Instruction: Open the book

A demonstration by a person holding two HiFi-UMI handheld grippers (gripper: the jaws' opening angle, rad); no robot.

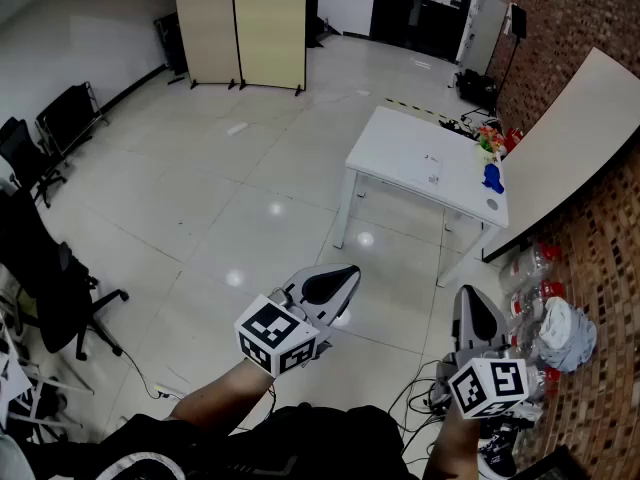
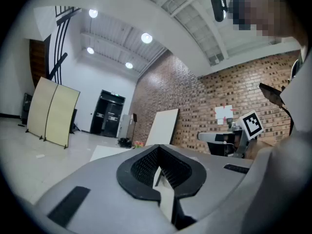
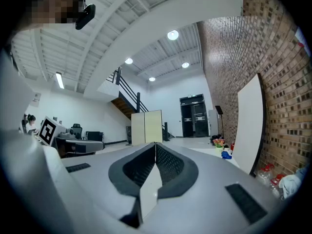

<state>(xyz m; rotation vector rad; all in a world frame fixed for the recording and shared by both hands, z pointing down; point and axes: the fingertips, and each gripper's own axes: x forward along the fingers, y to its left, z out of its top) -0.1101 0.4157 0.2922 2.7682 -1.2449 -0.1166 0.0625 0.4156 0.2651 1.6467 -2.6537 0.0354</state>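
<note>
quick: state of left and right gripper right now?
Left gripper: closed, holding nothing.
Right gripper: closed, holding nothing.

Left claw (image 1: 343, 276) and right claw (image 1: 473, 303) sit side by side up front, bench (image 1: 400, 153) ahead of them, board (image 1: 575, 143) leaning just right of it, folding screen (image 1: 243, 23) way behind on the left.

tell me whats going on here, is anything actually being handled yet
Not yet. A person stands in a large room holding a gripper in each hand, both held out level over the floor. The left gripper and the right gripper each have their jaws closed with nothing between them. A white table stands some way ahead; the few small things on it are too small to identify, and no book can be made out.
</note>
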